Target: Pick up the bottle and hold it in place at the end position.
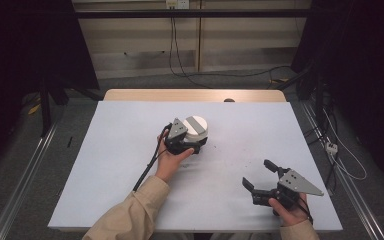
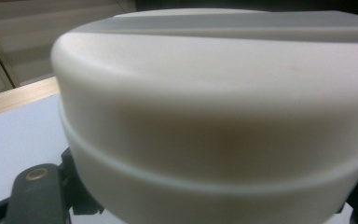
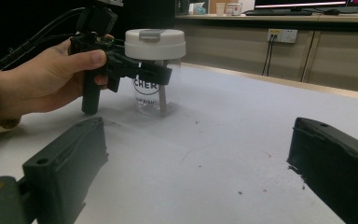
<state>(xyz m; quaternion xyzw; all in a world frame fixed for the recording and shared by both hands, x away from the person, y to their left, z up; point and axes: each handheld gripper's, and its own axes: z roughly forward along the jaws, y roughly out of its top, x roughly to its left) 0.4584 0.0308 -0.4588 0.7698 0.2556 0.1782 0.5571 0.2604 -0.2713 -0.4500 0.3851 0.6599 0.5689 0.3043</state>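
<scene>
A clear jar (image 3: 145,95) with dark lettering and a white lid (image 1: 196,123) stands upright at the middle of the table. My left gripper (image 1: 195,143) is shut on the jar just under the lid, one black jaw on each side. In the left gripper view the lid (image 2: 214,116) looms very close, with one finger (image 2: 35,196) at the lower left. In the right gripper view a hand holds that gripper (image 3: 161,74) level against the jar. My right gripper (image 1: 258,173) rests low near the front right of the table, open, nothing between its fingers (image 3: 65,163).
A pale sheet covers the table (image 1: 130,150), with a wooden edge (image 1: 195,95) along the back. Small dark specks (image 3: 239,192) dot the sheet. Cables (image 1: 180,65) run over the floor behind, and a power strip (image 1: 332,147) lies right of the table.
</scene>
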